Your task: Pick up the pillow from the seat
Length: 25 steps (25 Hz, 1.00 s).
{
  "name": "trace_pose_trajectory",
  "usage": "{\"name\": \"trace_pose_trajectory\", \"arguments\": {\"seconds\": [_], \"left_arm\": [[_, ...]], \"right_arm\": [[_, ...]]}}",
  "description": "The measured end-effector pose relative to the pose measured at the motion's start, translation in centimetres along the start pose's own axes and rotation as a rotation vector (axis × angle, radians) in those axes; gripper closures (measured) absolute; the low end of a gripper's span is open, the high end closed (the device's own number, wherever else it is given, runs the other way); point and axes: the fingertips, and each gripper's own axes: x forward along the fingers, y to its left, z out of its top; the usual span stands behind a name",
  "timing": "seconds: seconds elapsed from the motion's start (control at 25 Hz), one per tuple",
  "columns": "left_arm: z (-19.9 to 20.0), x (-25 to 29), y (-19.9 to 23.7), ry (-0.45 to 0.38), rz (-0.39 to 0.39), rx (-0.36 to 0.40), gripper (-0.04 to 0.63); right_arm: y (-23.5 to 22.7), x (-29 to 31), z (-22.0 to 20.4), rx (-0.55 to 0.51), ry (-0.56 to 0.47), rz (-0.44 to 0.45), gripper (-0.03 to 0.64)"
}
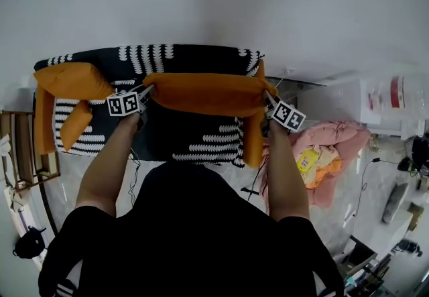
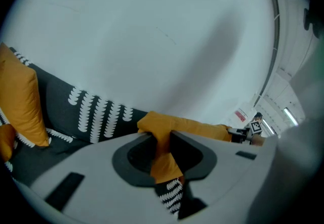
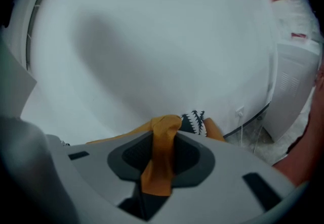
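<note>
We're holding the orange pillow above the seat, left gripper clenching its nine-o'clock corner, right gripper the three-o'clock one, and it's looking soft, light, saggy.

Orange pillow, black seat with white patterned bands

Pillow above the sofa seat, between left tool and right tool; 1 other pillow at the seat's left end.

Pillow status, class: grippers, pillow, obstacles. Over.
Left gripper shut on pillow corner. Right gripper shut on opposite corner. Pillow hangs between them over the seat. Nothing blocking.
</note>
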Motion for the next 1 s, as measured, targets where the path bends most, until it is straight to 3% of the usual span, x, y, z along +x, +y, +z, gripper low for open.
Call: {"name": "trace_pose_trajectory", "arguments": {"seconds": [1.0], "left_arm": [[9.0, -4.0, -8.8, -0.118, -0.093, 0.143, 0.514]], "right_arm": [[3.5, -7.7, 7.9, -0.081, -0.163, 0.049, 0.523]]}}
